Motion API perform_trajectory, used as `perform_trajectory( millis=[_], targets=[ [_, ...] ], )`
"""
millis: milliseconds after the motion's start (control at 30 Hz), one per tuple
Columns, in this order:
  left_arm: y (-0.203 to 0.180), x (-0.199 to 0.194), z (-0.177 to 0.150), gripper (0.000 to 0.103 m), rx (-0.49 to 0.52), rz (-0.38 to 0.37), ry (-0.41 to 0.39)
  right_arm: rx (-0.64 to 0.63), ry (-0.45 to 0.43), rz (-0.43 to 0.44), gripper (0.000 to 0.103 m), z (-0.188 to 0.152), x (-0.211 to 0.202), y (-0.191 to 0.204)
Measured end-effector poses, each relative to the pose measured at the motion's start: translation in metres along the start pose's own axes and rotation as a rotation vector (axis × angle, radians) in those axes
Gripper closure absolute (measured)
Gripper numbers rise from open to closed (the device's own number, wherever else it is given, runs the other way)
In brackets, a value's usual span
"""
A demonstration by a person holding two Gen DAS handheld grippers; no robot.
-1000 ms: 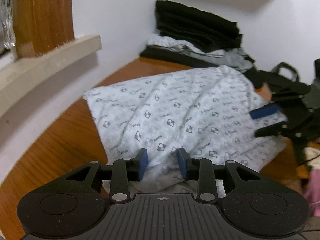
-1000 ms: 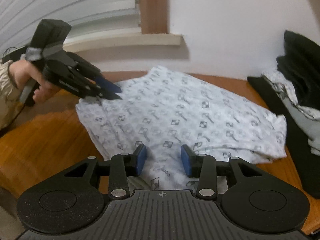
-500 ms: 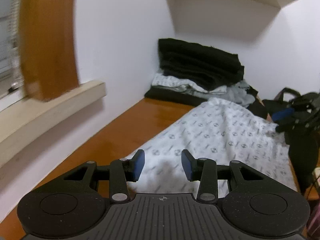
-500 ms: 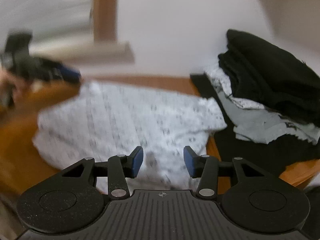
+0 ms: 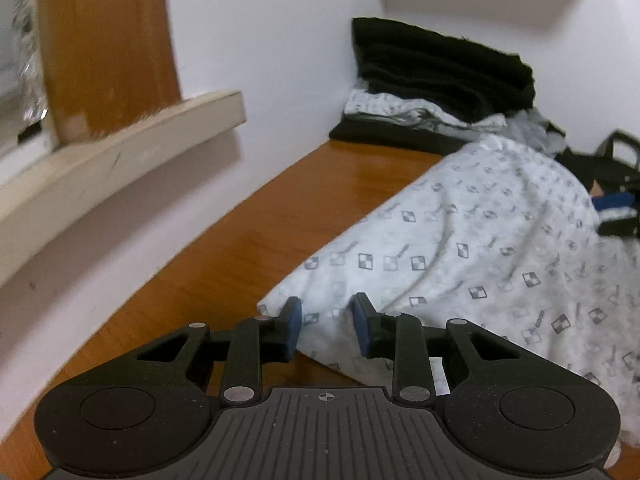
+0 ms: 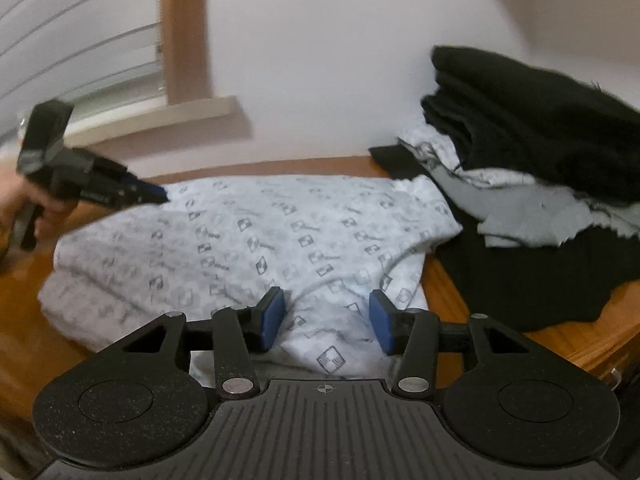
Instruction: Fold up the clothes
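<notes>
1. Since the next move is a grab at both ends, what matters is how the shirt (image 6: 256, 240) lies: it's spread on the wood table (image 5: 248, 248) with its long axis running left to right across the right wrist view, one end toward the window sill (image 5: 120, 144), the other toward the pile (image 6: 532, 168) of dark and grey clothes in the corner.
2. Left gripper (image 5: 326, 326) sits at the sill-side end. Its jaws are closing, with a corner of the shirt's edge right between the blue pads, but I can't see them pressing on the cloth yet.
3. Right gripper (image 6: 326, 322) is at the near edge, closer to the pile end. Its jaws are apart and opening a bit, with a bump of fabric lying between them, not pinched.
4. So each hand is nearest its own end, and my guess is the fold goes across the long axis.
5. View differences: the right wrist shows the whole shirt plus the left gripper and the hand (image 6: 24, 208) holding it, blurred. The left wrist only shows its own corner up close, with a blue pad of the right gripper peeking past the far side of the shirt.
</notes>
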State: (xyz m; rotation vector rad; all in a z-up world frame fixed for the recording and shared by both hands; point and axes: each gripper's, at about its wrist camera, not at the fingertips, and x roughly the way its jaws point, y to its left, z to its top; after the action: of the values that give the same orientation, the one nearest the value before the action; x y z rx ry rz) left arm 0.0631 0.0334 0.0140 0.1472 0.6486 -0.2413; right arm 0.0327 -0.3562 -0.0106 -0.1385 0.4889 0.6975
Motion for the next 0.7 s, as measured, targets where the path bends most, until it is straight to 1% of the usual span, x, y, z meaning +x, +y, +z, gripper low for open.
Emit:
perform_trajectory(
  millis=[133,167,200,233,300,367,400,433,467,500,567,600,700],
  targets=[
    [0.0,-0.001,0.005,0.07,0.003,-0.003,0.001,0.029,-0.012,0.002,0.054,-0.001,0.002,-0.003],
    [0.002,-0.002,0.006,0.067,-0.002,-0.007,0.0,0.036,-0.014,0.005,0.054,-0.002,0.002,-0.004],
    [0.003,-0.003,0.007,0.058,-0.01,-0.004,-0.012,0.042,-0.016,0.008,0.054,-0.002,0.003,-0.005],
    [0.005,-0.005,0.007,0.054,-0.021,0.003,-0.026,0.043,-0.019,0.009,0.054,-0.002,0.003,-0.006],
    [0.009,-0.006,0.009,0.053,-0.035,0.007,-0.05,0.048,-0.025,0.007,0.054,-0.003,0.004,-0.006],
    [0.012,-0.004,0.012,0.053,-0.033,0.008,-0.051,0.076,-0.029,0.006,0.053,-0.002,0.002,-0.006],
    [0.013,-0.003,0.013,0.048,-0.035,0.001,-0.052,0.093,-0.032,0.007,0.053,-0.001,0.0,-0.007],
    [0.015,-0.001,0.014,0.041,-0.038,-0.007,-0.054,0.113,-0.035,0.009,0.053,0.0,-0.002,-0.008],
    [0.016,0.0,0.015,0.039,-0.041,-0.015,-0.056,0.151,-0.042,0.019,0.053,0.001,-0.005,-0.012],
    [0.019,0.001,0.015,0.038,-0.055,-0.035,-0.055,0.188,-0.049,0.028,0.053,0.001,-0.009,-0.017],
    [0.024,0.007,0.018,0.038,-0.084,-0.06,-0.048,0.23,-0.047,0.018,0.053,0.002,-0.016,-0.025],
    [0.025,0.009,0.02,0.038,-0.086,-0.06,-0.048,0.244,-0.045,0.01,0.052,0.001,-0.019,-0.028],
    [0.028,0.015,0.025,0.036,-0.102,-0.083,-0.045,0.275,-0.028,0.0,0.047,-0.001,-0.023,-0.037]
  ],
)
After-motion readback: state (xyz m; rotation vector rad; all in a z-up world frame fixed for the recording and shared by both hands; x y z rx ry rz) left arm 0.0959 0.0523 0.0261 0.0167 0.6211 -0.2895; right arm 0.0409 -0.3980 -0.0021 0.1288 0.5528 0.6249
